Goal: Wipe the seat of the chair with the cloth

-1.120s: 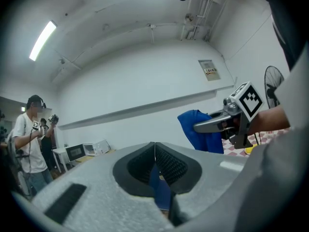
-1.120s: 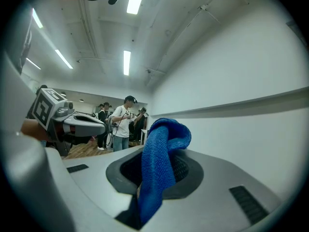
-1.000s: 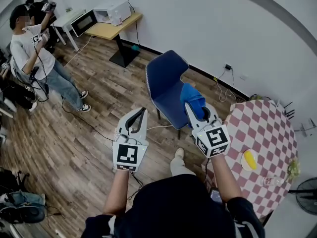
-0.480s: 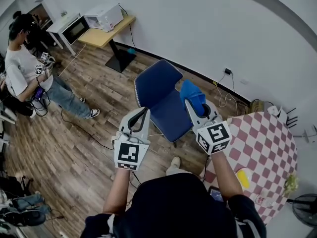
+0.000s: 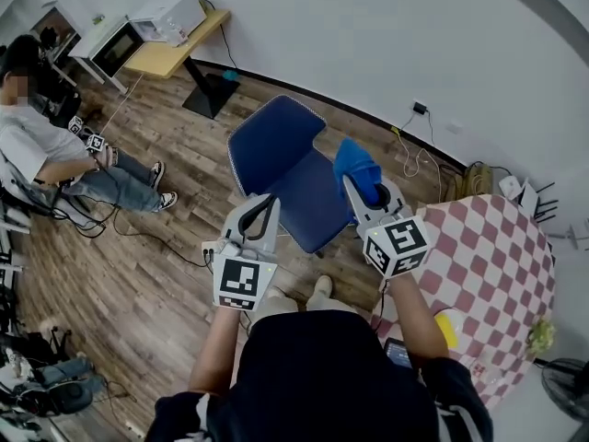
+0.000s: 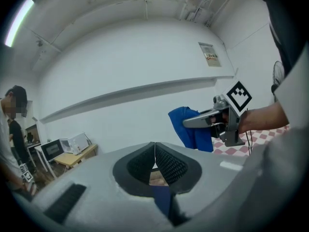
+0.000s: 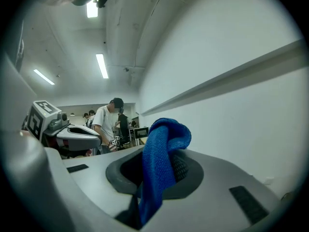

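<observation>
A blue chair [image 5: 296, 198] stands on the wood floor just ahead of me, its backrest [image 5: 270, 140] toward the wall. My right gripper [image 5: 361, 191] is shut on a blue cloth [image 5: 355, 166], which bunches up over the jaws above the seat's right edge. In the right gripper view the cloth [image 7: 160, 161] hangs down between the pads. At the seat's left front edge my left gripper [image 5: 268, 201] is shut with nothing in it. Its pads meet in the left gripper view [image 6: 154, 154], and that view also shows the cloth [image 6: 192, 129] held in the right gripper [image 6: 212, 118].
A red-and-white checkered table [image 5: 502, 256] with a yellow object [image 5: 445, 326] stands close at the right. A person [image 5: 55, 150] sits at the far left. A desk with a microwave [image 5: 166, 21] is at the back left. Cables [image 5: 419, 168] lie by the wall.
Both grippers have moved forward to the chair, the cloth still in the right one. The chair now lies right under them. The person at the left has gone from standing to sitting.
</observation>
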`<state>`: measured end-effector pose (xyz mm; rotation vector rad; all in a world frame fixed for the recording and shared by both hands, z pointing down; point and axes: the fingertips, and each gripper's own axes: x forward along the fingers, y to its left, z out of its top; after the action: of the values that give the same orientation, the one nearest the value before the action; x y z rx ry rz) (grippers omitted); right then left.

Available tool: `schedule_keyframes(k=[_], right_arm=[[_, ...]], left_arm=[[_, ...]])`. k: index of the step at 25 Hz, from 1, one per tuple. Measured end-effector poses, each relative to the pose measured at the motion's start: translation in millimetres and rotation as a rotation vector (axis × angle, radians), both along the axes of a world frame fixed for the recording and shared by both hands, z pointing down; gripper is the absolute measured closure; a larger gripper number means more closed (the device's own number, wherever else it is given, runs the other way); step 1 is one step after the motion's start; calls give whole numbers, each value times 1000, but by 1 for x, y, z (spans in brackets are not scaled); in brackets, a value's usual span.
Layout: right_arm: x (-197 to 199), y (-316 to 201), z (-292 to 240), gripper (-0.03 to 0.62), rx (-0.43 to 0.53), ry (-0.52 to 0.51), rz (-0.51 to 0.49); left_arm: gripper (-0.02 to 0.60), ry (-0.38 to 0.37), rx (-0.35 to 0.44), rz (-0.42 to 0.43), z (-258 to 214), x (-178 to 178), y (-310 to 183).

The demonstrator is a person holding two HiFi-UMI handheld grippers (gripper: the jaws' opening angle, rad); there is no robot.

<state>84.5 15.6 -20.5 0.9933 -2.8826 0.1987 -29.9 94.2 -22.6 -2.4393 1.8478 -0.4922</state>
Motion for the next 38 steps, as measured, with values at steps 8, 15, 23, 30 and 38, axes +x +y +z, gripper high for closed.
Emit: schedule_keyframes(k=[8,15,23,30,38], right_arm=[[24,-15,47,537,-116,1,71],[19,-30,129,537,-264,90,107],[0,-15,238,537,-450,215,104],[6,-3,336,537,-583,300,141],[-7,12,435,537,-696,344,151]], left_arm=[[565,6,-110,92,42,23,-23],[565,9,-222,155,110,23,-47],[565,63,-424,225,220,11,-49],[565,99,-602,302,342,15,-36],[565,113,-790,327,466,7,-7]])
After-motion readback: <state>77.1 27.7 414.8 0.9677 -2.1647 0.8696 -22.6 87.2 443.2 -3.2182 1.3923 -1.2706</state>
